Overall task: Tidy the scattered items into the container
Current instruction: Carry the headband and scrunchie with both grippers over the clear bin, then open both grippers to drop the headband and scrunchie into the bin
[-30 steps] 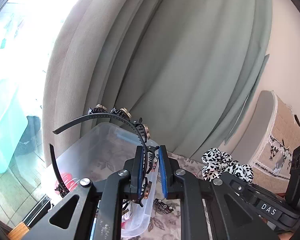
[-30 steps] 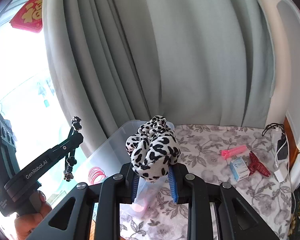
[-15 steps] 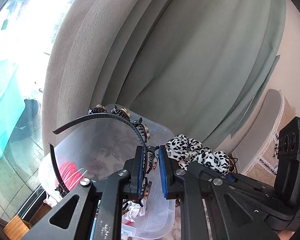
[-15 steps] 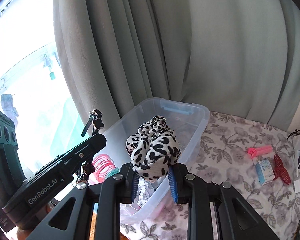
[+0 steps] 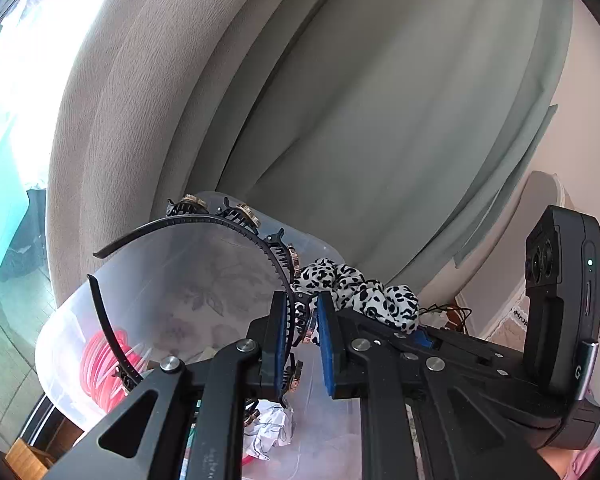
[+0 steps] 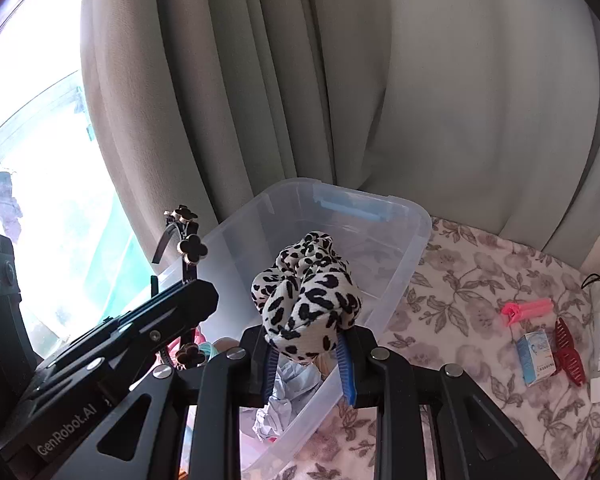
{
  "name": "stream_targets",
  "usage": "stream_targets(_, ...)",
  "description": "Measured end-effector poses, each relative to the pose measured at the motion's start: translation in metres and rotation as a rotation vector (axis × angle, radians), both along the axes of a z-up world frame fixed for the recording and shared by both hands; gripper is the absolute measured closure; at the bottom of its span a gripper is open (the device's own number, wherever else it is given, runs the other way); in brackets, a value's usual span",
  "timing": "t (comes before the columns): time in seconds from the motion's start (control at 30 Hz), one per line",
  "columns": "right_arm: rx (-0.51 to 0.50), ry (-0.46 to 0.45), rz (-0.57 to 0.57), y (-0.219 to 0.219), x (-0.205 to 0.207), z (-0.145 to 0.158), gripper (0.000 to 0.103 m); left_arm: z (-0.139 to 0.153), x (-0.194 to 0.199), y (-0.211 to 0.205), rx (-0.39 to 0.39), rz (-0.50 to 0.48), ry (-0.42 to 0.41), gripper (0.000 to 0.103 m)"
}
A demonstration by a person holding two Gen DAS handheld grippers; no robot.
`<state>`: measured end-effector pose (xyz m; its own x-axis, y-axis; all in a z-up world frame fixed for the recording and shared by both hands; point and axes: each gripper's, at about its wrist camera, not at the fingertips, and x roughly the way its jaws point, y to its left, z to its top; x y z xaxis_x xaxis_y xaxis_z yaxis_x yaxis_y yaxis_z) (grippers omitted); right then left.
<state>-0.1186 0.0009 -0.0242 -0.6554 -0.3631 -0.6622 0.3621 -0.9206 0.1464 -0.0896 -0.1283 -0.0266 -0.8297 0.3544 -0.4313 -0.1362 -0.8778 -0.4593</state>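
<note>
My left gripper [image 5: 302, 322] is shut on a black toothed headband [image 5: 204, 222] with clover ornaments, held above the clear plastic container [image 5: 60, 320]. Between the blue pads of my right gripper [image 6: 306, 354] sits a black-and-white spotted scrunchie [image 6: 306, 300], clamped over the container [image 6: 414, 232]. The scrunchie [image 5: 356, 292] also shows in the left wrist view, right beside the headband. In the right wrist view the headband [image 6: 188, 240] rises past the left gripper's arm. Pink coil ties [image 5: 96, 364] and crumpled paper [image 5: 270, 428] lie in the container.
On the floral cloth [image 6: 472, 280] to the right lie a pink clip [image 6: 526, 308], a small blue-white box [image 6: 536, 356] and a dark red claw clip [image 6: 568, 352]. Grey curtains [image 6: 340, 80] hang close behind the container. A bright window [image 6: 40, 160] is at left.
Both grippers have moved forward and over the container, which now sits closer and lower in both views. The right gripper with the scrunchie has come up next to the left gripper.
</note>
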Motion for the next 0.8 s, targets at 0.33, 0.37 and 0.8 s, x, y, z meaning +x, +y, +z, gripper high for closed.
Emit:
stream_targets(0.33, 0.035, -0.024, 0.015, -0.008, -0.02, -0.015, 0.076, -0.023, 0.001, 0.0, -0.009, 0.023, -0.058, 0.088)
stream_targets(0.37, 0.036, -0.024, 0.018, -0.008, -0.022, -0.016, 0.076, -0.024, -0.001, -0.001, -0.01, 0.026, -0.063, 0.088)
stream_targets(0.8, 0.046, -0.011, 0.013, -0.005, -0.028, -0.012, 0.072, -0.036, -0.018, 0.01, -0.045, 0.034, -0.116, 0.087)
